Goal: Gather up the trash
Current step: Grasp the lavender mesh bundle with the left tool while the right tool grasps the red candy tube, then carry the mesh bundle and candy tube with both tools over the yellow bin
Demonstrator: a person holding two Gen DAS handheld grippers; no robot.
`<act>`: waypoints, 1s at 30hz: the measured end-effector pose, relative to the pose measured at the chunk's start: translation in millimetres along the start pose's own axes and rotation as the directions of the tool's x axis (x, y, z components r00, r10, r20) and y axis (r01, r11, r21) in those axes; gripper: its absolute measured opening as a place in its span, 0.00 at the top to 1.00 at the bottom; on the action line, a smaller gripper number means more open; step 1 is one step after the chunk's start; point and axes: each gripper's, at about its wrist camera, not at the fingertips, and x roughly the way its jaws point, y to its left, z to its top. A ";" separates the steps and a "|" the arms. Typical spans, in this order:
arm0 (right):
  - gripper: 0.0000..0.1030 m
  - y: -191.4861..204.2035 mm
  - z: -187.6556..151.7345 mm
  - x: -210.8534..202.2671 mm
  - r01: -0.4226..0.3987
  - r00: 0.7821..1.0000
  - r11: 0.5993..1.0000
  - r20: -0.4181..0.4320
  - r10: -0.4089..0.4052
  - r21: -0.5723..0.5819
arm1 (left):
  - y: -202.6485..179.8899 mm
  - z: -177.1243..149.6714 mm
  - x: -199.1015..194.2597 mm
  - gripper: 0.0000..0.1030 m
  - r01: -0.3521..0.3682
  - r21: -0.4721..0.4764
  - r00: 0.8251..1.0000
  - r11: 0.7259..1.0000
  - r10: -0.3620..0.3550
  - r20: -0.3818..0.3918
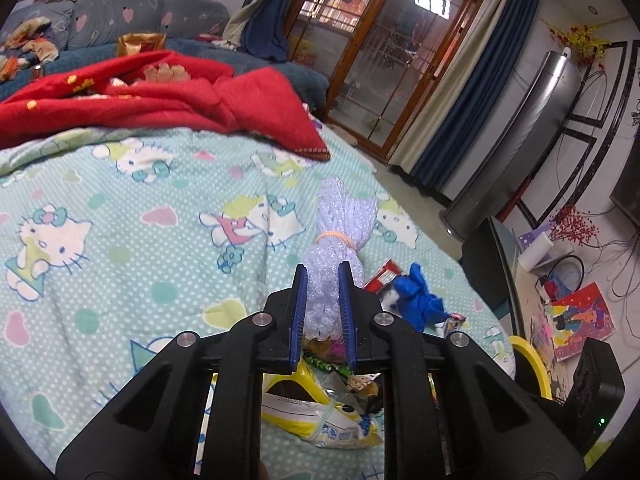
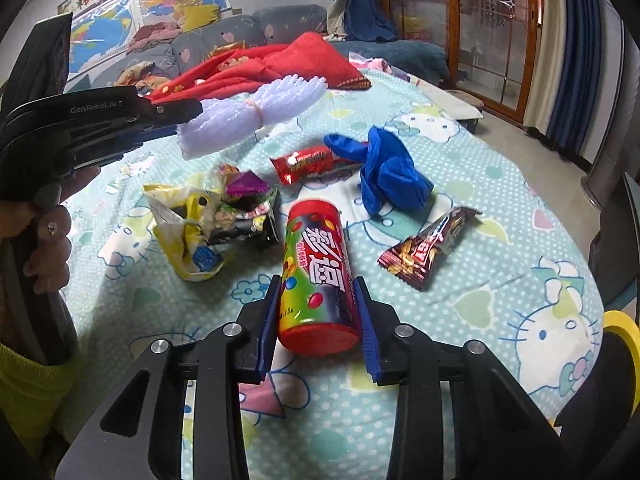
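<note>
My left gripper (image 1: 322, 276) is shut on a white foam net bundle (image 1: 344, 216) tied with a rubber band, and holds it above the bed. The right wrist view shows that left gripper (image 2: 188, 118) from the side with the foam net (image 2: 256, 112) sticking out of it. My right gripper (image 2: 316, 286) is low over the Hello Kitty sheet (image 2: 480, 300), its blue pads pressed on both sides of a red candy tube (image 2: 316, 272) that lies there. Loose on the sheet are a blue crumpled glove (image 2: 388, 172), a red snack wrapper (image 2: 304, 162) and a brown wrapper (image 2: 428, 248).
A yellow bag (image 2: 188, 232) with several wrappers in it lies to the left of the tube. A red blanket (image 2: 280, 64) is heaped at the far side of the bed. A yellow rim (image 2: 624, 332) shows past the bed's right edge. A person's hand (image 2: 48, 248) grips the left handle.
</note>
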 end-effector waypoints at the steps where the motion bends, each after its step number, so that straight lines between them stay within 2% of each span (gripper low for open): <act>1: 0.68 -0.6 0.8 -3.2 -0.001 1.000 1.000 0.006 0.001 0.001 | -1.0 1.0 -2.2 0.90 0.001 0.002 1.000 1.000 -0.001 0.005; 9: 0.68 -11.2 7.4 -24.4 0.010 0.999 0.999 0.044 -0.012 0.033 | -16.8 4.8 -16.4 0.90 0.033 0.032 0.999 0.999 -0.034 0.029; 30: 0.69 -47.6 18.7 -78.5 0.064 0.986 0.990 0.146 -0.082 0.126 | -73.8 -11.0 -30.4 0.90 0.141 0.138 0.989 0.980 -0.145 0.020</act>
